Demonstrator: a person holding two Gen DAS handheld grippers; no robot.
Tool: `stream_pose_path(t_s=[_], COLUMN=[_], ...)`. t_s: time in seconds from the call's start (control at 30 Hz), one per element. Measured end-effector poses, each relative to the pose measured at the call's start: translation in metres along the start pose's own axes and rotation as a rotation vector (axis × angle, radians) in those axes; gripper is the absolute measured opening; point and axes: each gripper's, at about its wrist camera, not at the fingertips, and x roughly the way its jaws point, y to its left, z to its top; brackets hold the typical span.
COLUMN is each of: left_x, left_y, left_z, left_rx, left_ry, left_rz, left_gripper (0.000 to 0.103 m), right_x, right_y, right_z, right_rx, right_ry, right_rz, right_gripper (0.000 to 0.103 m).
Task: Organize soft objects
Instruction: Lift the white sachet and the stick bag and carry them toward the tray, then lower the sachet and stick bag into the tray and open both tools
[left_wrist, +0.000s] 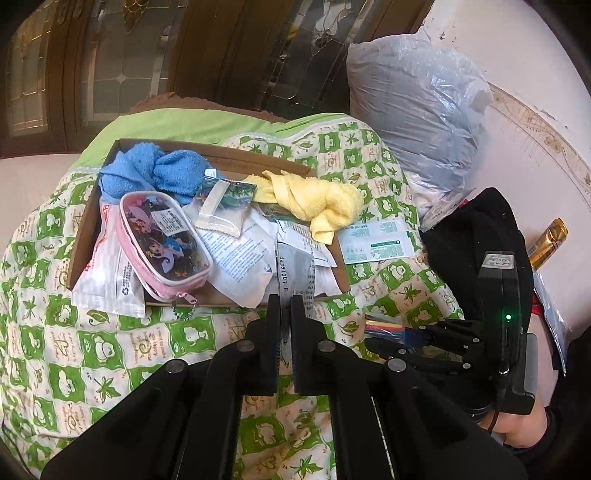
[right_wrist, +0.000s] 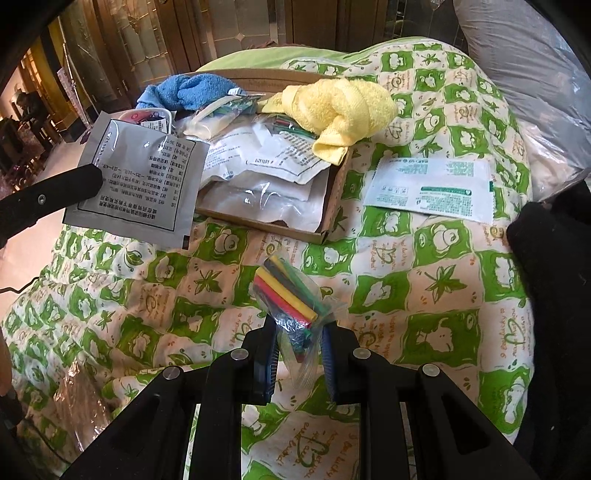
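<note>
Black left gripper (left_wrist: 284, 306) angled down, pinching sachet (right_wrist: 136, 181)

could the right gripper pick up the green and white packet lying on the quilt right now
Probably not yet: the right gripper is shut on a clear bag of coloured tubes. The green and white packet itself lies uncovered on the quilt.

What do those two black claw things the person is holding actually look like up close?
Both the left gripper and the right gripper are matte black plastic, each with two flat fingers on angular linkage bars joined by round silver pins. The right one has blue ribbed pads, a boxy body with a green light, a white label and a black cable.
</note>
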Motion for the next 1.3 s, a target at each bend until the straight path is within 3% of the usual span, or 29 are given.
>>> stream_pose_path(t_s=[0.83,1.3], left_x=[0.012,0.054], left_y=[0.007,0.030], left_z=[0.028,0.051], left_rx=[-0.004,-0.043], left_ry=[-0.020,0.008], left_rz=[-0.007,0.020], left_gripper=[0.002,0.002], right_x=[-0.018,0.027], right_y=[0.002,-0.003], right_z=[0.028,0.063], right_rx=[-0.010,0.042], right_ry=[-0.063,-0.082], right_rz=[0.008,0.109], right_gripper=[0.020,0.020])
